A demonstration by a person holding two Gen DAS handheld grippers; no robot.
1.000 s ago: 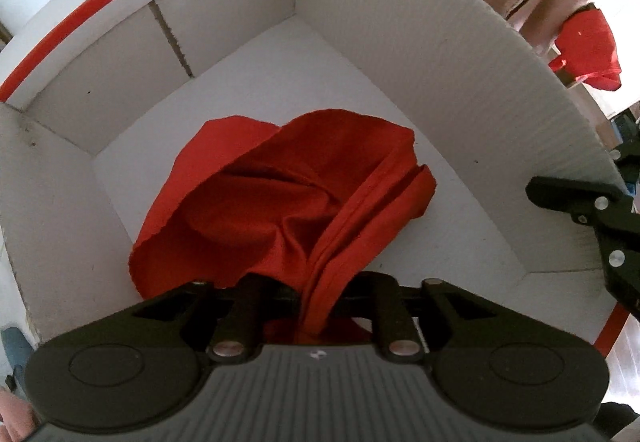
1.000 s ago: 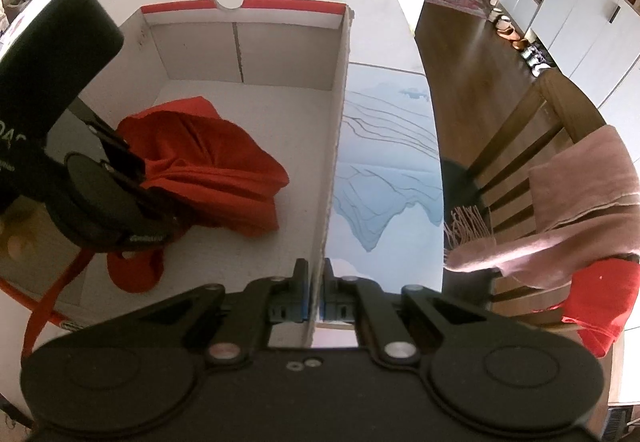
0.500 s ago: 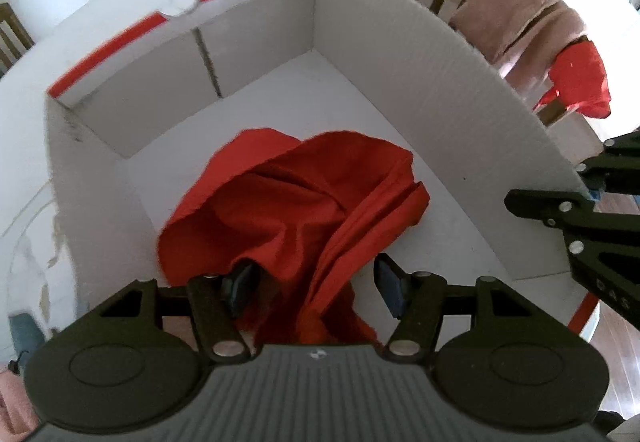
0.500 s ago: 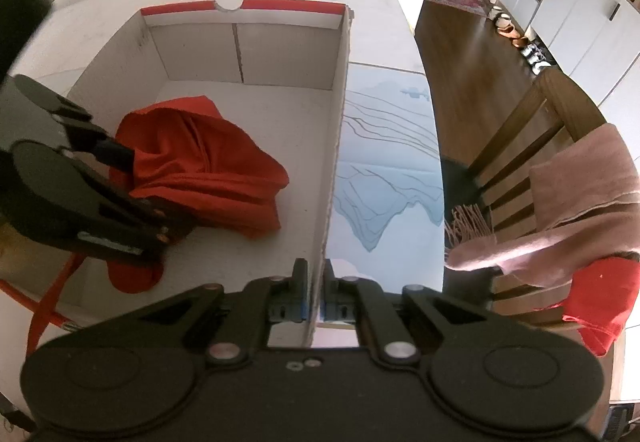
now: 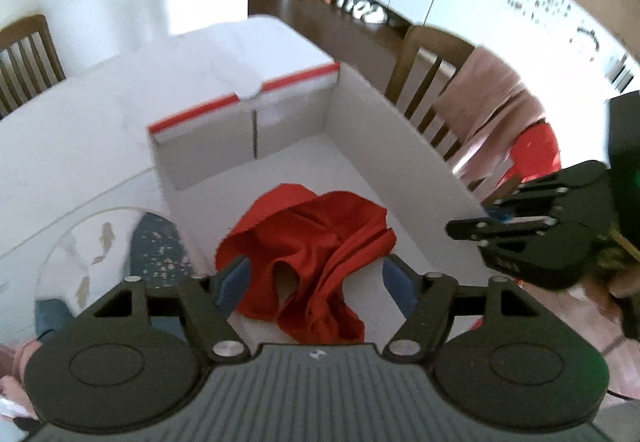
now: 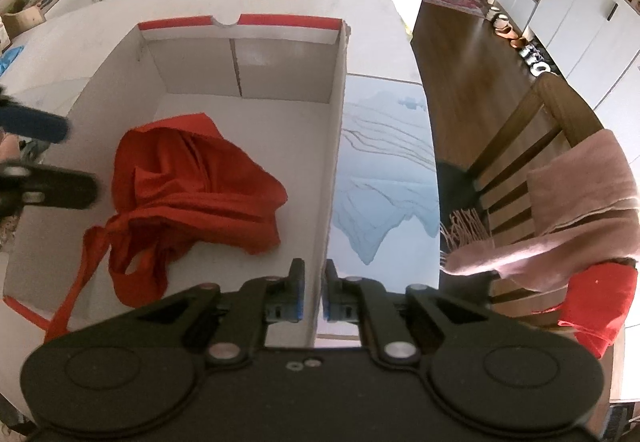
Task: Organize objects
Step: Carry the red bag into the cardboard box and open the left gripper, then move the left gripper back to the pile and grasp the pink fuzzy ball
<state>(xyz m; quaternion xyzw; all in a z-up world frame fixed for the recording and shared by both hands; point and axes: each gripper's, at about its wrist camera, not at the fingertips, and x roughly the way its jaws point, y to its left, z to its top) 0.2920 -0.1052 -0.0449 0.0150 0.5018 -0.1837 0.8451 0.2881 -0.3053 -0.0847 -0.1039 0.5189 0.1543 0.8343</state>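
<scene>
Red cloth (image 5: 308,242) lies in the box (image 6: 336,130); left hand-held gripper (image 5: 316,278) just opened, empty; right (image 6: 314,292) pinches the box wall.

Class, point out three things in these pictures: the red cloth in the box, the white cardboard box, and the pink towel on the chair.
red cloth (image 6: 192,178): right wrist view, middle of the crumpled heap.
white cardboard box (image 6: 240,70): right wrist view, inner far wall.
pink towel (image 6: 580,194): right wrist view, folded part draped over the chair back.
</scene>
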